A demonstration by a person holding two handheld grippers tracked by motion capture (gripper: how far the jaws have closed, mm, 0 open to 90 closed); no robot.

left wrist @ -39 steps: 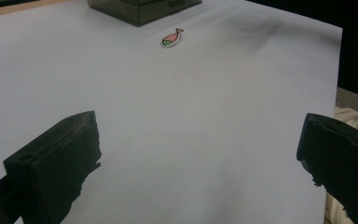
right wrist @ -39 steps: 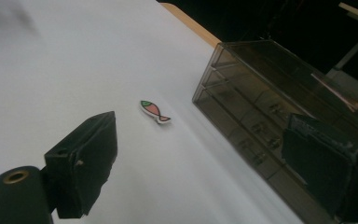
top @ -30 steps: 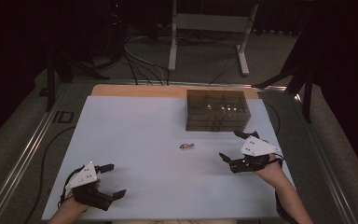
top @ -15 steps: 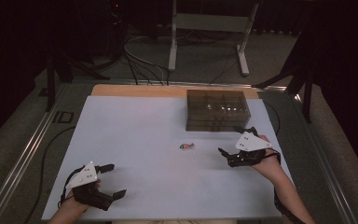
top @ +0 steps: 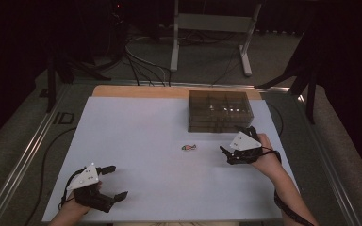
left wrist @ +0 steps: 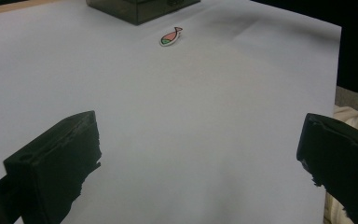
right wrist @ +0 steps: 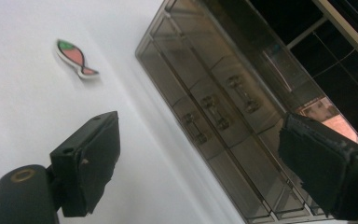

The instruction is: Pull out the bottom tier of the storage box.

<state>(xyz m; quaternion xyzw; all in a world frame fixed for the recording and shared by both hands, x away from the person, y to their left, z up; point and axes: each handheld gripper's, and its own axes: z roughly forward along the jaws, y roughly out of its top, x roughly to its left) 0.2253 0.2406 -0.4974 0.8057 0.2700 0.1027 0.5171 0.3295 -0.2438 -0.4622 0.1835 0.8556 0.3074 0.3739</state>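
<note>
Right tool [top: 227, 155] held wide open near fish sticker [top: 188, 147], beside smoky drawer box [top: 219, 111], left tool [top: 115, 181] spread wide on white tabletop [top: 136, 122]

High view overhead, facing forward; gripper views low, close; all share fish sticker [top: 188, 147].

The room around the table is dark, while the white sheet [top: 136, 141] is evenly lit from above. Shadows stay soft. Both gripper views are slightly grainy, with blurred near jaws.
</note>
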